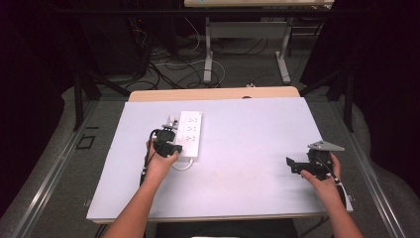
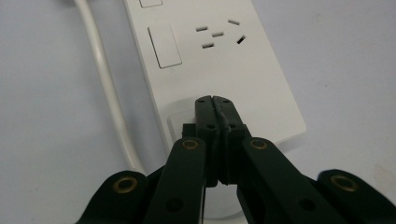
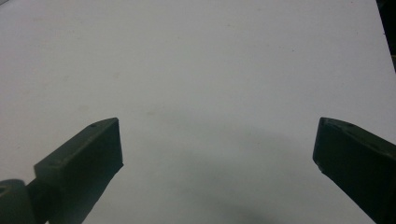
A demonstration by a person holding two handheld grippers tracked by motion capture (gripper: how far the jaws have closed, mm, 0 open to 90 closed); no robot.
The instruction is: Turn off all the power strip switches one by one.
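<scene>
Fingers of the left gripper [image 2: 215,101] pressed together on the rigid, light power strip [image 2: 219,70]; right gripper [image 3: 217,144], four o'clock, gapes; grasp its edges

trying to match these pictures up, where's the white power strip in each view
High view: the power strip lies left of centre on the table, under the left gripper.
Left gripper view: it runs from the top edge down to the shut jaws, whose tips sit over its near end.
Right gripper view: not in it; bare table between open jaws.
Shared landmark: the strip's white cord, beside it in the left gripper view and the high view.
</scene>
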